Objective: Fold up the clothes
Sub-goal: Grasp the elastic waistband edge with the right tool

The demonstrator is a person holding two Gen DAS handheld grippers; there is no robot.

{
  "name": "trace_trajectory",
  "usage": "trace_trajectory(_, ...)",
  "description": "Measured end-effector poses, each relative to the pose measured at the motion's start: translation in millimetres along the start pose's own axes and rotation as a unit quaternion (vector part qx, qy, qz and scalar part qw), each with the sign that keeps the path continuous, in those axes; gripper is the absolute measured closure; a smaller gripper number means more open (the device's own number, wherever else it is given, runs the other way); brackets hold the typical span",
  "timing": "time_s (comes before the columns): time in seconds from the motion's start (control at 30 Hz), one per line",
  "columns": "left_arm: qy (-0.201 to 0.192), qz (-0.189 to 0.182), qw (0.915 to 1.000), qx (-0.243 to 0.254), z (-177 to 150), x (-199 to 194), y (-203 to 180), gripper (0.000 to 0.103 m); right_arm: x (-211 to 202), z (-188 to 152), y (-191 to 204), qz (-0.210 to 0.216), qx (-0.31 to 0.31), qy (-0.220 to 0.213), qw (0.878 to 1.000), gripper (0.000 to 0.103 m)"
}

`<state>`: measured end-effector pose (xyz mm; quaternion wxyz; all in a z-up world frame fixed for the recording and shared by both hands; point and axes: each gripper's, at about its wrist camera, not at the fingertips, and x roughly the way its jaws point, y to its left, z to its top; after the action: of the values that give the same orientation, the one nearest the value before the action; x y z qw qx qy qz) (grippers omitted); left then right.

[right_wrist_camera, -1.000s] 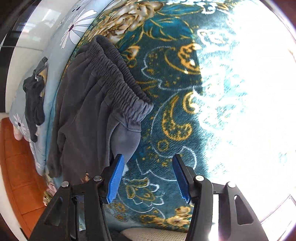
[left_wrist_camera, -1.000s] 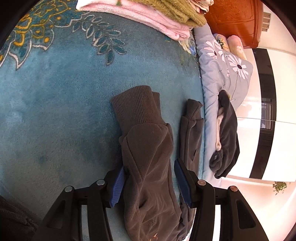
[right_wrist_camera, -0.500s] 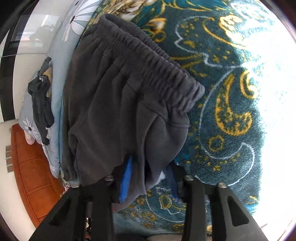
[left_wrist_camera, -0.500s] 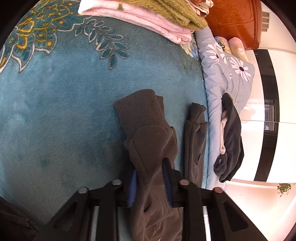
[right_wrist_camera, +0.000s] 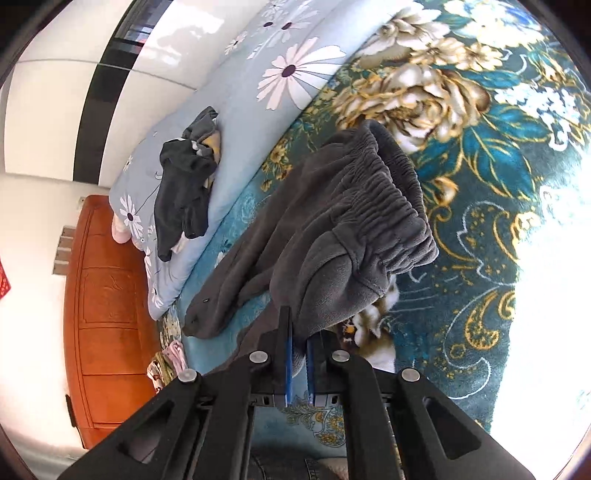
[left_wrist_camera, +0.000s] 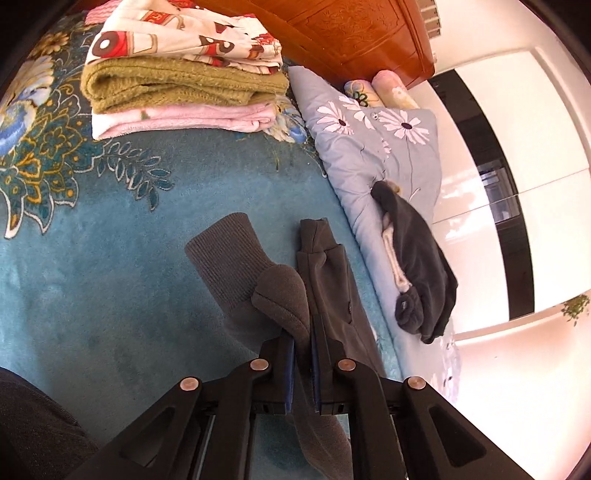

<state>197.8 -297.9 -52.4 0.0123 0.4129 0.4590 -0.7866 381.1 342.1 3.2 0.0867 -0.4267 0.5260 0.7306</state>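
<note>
Dark grey sweatpants lie on the teal floral blanket (left_wrist_camera: 92,266). In the left wrist view my left gripper (left_wrist_camera: 303,347) pinches one pant leg just behind its ribbed cuff (left_wrist_camera: 229,254), its jaws still closing on the fabric, and the leg is lifted. The other leg (left_wrist_camera: 328,280) lies flat beside it. In the right wrist view my right gripper (right_wrist_camera: 299,343) grips the sweatpants near the elastic waistband (right_wrist_camera: 388,199). Its jaws are closing on the bunched cloth, which hangs raised off the blanket (right_wrist_camera: 498,258).
A stack of folded clothes (left_wrist_camera: 177,85) sits at the far end of the blanket. A grey daisy-print quilt (left_wrist_camera: 388,158) runs along the edge with a dark garment (left_wrist_camera: 417,266) on it. An orange wooden headboard (left_wrist_camera: 351,33) stands behind.
Both grippers went from open around the sweatpants to closed on them. Both then rose, lifting the cuff end and the waistband end off the blanket.
</note>
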Motion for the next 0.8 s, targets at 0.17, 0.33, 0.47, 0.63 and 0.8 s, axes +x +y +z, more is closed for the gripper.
trace_trajectory(0.17, 0.025, 0.053, 0.9981, 0.019, 15, 26, -34, 0.095, 10, 34, -12, 0.022, 0.021, -0.013, 0.999, 0.097)
trace_trajectory(0.33, 0.046, 0.087, 0.9947, 0.031, 34, 74, -73, 0.095, 36, 88, 4, 0.023, 0.013, -0.009, 1.000, 0.097)
trace_trajectory(0.47, 0.066, 0.116, 0.9892, 0.060, 53, 119, -107, 0.095, 61, 126, 24, 0.012, -0.006, -0.011, 1.000, 0.097)
trace_trajectory(0.63, 0.099, 0.132, 0.9788, 0.121, 76, 173, -149, 0.095, 100, 170, 37, 0.005, -0.003, -0.014, 1.000, 0.097)
trace_trajectory(0.8, 0.140, 0.118, 0.9757, 0.120, 90, 218, -158, 0.082, 136, 193, 30, -0.009, 0.028, -0.020, 0.999, 0.097)
